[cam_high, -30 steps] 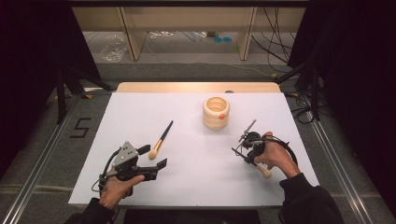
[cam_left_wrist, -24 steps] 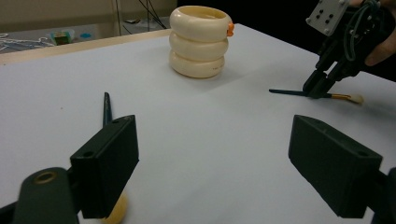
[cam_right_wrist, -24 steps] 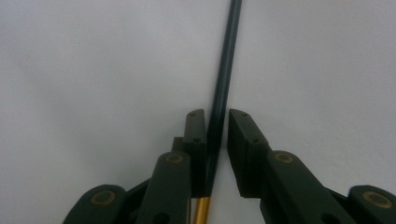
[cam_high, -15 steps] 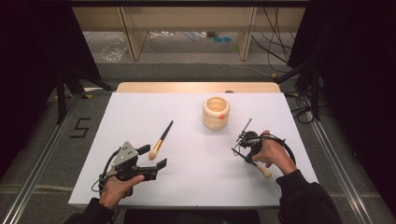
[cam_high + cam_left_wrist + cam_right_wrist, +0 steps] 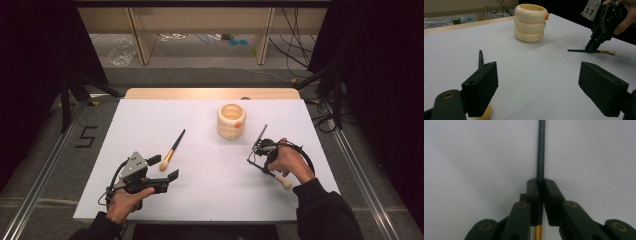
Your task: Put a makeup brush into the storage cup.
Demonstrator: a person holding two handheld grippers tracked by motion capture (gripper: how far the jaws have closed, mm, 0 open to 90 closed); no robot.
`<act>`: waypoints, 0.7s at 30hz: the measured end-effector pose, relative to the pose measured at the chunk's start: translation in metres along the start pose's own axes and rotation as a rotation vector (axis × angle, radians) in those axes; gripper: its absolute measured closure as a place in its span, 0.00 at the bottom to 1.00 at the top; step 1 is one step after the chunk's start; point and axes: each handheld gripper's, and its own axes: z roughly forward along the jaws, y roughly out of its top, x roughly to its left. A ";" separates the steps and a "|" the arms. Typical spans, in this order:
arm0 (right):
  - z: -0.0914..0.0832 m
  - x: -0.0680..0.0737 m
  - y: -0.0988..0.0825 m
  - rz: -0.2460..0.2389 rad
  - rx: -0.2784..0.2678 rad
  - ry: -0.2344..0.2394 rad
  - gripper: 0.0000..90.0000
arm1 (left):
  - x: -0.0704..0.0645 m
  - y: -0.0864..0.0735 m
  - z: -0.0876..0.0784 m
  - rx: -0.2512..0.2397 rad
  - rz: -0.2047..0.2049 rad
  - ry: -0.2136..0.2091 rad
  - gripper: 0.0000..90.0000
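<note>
A cream ringed holder (image 5: pixel 231 121) (image 5: pixel 531 22) stands at the table's far middle. One dark-handled brush (image 5: pixel 172 150) (image 5: pixel 481 58) lies left of centre, its pale bristles beside my left gripper (image 5: pixel 164 168) (image 5: pixel 546 92). That gripper is open, its jaws wide apart with nothing between them. At the right, my right gripper (image 5: pixel 260 157) (image 5: pixel 592 47) (image 5: pixel 540 187) points down at the table. Its jaws have just been closing and are now shut on the thin dark handle of a second brush (image 5: pixel 263 134) (image 5: pixel 576 50) (image 5: pixel 540 150), whose bristles stick out near the hand.
The white table sheet (image 5: pixel 210 185) ends in a wooden strip (image 5: pixel 210 93) at the far edge. Metal rails run along the floor on both sides, and black stands (image 5: pixel 65 95) rise at the far corners. A person's forearms reach in from the near edge.
The right hand has shifted slightly over the right brush, and the handle's tilt has changed a little. The left hand, the left brush and the holder stay as they were.
</note>
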 end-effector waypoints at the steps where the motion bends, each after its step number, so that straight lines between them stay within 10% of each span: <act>1: 0.000 0.001 0.001 0.011 0.006 -0.003 0.92 | 0.000 0.000 0.000 0.001 0.001 0.000 0.18; 21: -0.008 0.006 0.002 -0.058 -0.043 -0.056 0.93 | 0.001 0.000 0.001 0.000 0.019 -0.009 0.18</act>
